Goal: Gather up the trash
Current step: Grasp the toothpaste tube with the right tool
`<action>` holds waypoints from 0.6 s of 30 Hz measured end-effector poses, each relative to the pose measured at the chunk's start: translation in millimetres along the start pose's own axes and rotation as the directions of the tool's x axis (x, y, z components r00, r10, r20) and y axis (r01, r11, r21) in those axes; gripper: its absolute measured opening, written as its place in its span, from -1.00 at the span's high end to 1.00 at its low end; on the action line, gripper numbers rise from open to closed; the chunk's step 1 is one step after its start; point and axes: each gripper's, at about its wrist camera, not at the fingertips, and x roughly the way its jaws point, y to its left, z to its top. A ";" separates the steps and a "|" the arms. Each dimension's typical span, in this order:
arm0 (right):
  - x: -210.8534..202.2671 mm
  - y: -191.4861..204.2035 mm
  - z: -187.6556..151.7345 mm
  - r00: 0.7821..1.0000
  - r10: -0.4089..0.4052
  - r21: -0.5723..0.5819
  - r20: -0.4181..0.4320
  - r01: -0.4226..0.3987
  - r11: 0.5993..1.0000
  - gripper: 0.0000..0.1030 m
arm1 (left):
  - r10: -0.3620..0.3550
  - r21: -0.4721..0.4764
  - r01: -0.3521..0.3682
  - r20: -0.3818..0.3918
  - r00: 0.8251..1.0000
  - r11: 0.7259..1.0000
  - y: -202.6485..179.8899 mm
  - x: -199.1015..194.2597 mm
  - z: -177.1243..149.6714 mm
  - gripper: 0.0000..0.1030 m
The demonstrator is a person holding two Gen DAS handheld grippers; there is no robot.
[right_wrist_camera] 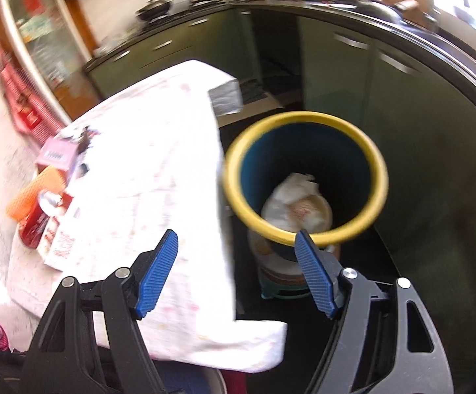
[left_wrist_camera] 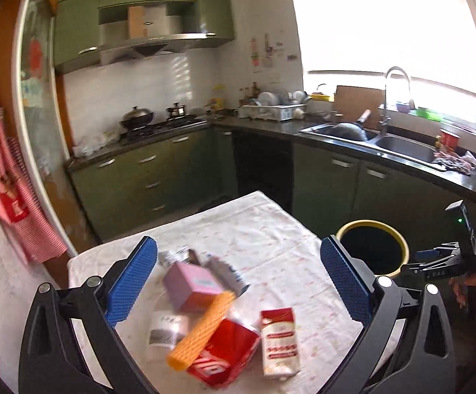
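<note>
Hovering wide open and empty, the left gripper hangs above a cluster of cartons on the white cloth-covered table: pink box, red carton, white-and-red carton, orange mesh sleeve. Right gripper, spread too and empty, tilts over the yellow-rimmed blue bin beside the table; crumpled white wrappers lie inside.

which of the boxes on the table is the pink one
The pink box is the one farthest back in the pile, behind the orange mesh roll. The red carton and the white-and-red carton lie nearer the left gripper.
</note>
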 end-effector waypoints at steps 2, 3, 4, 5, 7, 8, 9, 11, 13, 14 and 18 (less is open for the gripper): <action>8.4 30.4 8.1 0.999 0.042 -0.065 -0.014 -0.043 0.997 -0.35 | 0.049 -0.047 -0.050 -0.018 0.999 0.998 31.1 -10.5 -17.2 -0.91; 12.5 45.7 11.7 0.998 0.062 -0.096 -0.021 -0.064 0.993 -0.35 | 0.066 -0.070 -0.067 -0.027 0.997 0.995 44.2 -15.3 -25.5 -0.91; 16.6 62.0 16.7 0.996 0.082 -0.131 -0.028 -0.085 0.988 -0.35 | 0.086 -0.093 -0.089 -0.036 0.996 0.992 58.0 -20.0 -33.6 -0.91; 19.9 79.2 20.3 0.995 0.098 -0.166 -0.035 -0.102 0.981 -0.35 | 0.112 -0.112 -0.116 -0.048 0.993 0.987 68.3 -23.2 -40.6 -0.91; 27.2 112.6 29.1 0.988 0.144 -0.233 -0.059 -0.154 0.960 -0.35 | 0.140 -0.140 -0.147 -0.058 0.988 0.979 88.9 -32.8 -55.9 -0.91; 30.6 128.2 32.7 0.983 0.166 -0.261 -0.074 -0.179 0.949 -0.35 | 0.147 -0.152 -0.155 -0.062 0.987 0.976 97.6 -37.7 -62.6 -0.91; 32.8 144.6 36.7 0.980 0.180 -0.285 -0.084 -0.197 0.938 -0.35 | 0.156 -0.161 -0.165 -0.067 0.985 0.973 104.5 -40.6 -67.5 -0.91; 38.0 173.2 46.2 0.976 0.199 -0.332 -0.085 -0.216 0.918 -0.35 | 0.175 -0.171 -0.185 -0.070 0.982 0.968 115.3 -49.4 -77.4 -0.91; 45.0 198.9 55.2 0.973 0.214 -0.376 -0.089 -0.232 0.897 -0.35 | 0.186 -0.174 -0.196 -0.070 0.980 0.965 121.8 -52.2 -80.2 -0.91; 51.2 209.0 61.5 0.971 0.218 -0.382 -0.100 -0.240 0.893 -0.35 | 0.186 -0.175 -0.196 -0.069 0.980 0.965 122.1 -53.6 -81.1 -0.91; 96.1 225.3 99.9 0.969 0.196 -0.330 -0.148 -0.235 0.914 -0.27 | 0.180 -0.174 -0.192 -0.078 0.981 0.966 125.2 -49.0 -82.9 -0.91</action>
